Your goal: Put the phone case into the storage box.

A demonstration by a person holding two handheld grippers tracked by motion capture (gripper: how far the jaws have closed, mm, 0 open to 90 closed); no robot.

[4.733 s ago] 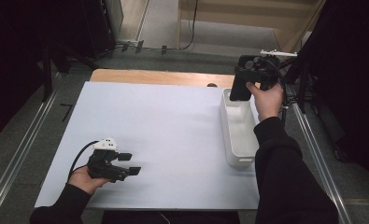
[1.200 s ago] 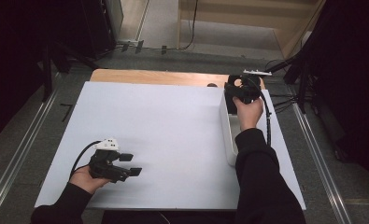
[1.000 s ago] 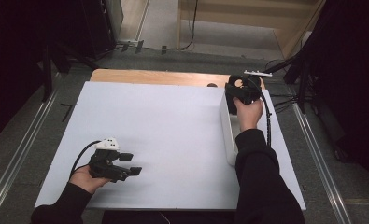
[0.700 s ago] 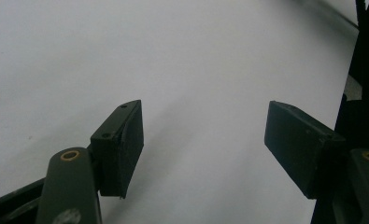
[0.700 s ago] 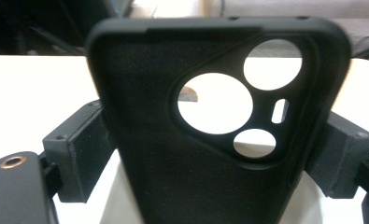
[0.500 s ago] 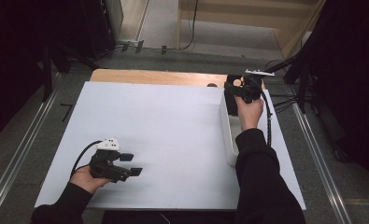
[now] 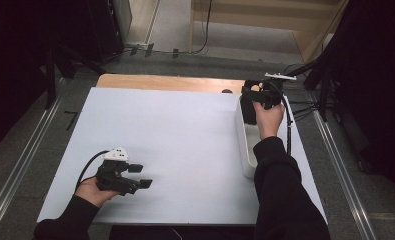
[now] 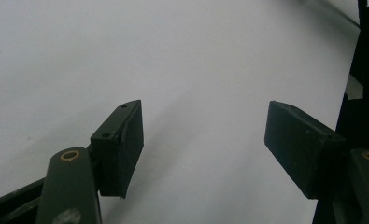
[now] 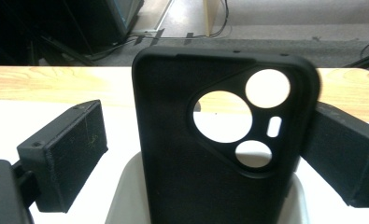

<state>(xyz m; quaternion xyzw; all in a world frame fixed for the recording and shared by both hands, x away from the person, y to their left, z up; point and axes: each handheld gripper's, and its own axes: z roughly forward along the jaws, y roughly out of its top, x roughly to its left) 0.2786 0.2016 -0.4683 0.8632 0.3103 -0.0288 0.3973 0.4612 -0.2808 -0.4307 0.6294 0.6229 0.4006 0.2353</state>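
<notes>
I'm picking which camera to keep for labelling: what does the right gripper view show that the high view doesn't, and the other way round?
Right gripper view alone: the black phone case close up, standing upright in the white tray, its camera cut-outs clear, with the right hand-held gripper open, one jaw either side of it.

High view alone: the whole white table, the left hand-held gripper open and holding nothing near the front left, and both sleeved forearms.

Both: the tray at the table's right side, the wooden strip behind, and the right hand-held gripper at the tray's far end.

A black phone case [image 9: 219, 140] stands upright in the white tray [image 7: 245, 145].
</notes>
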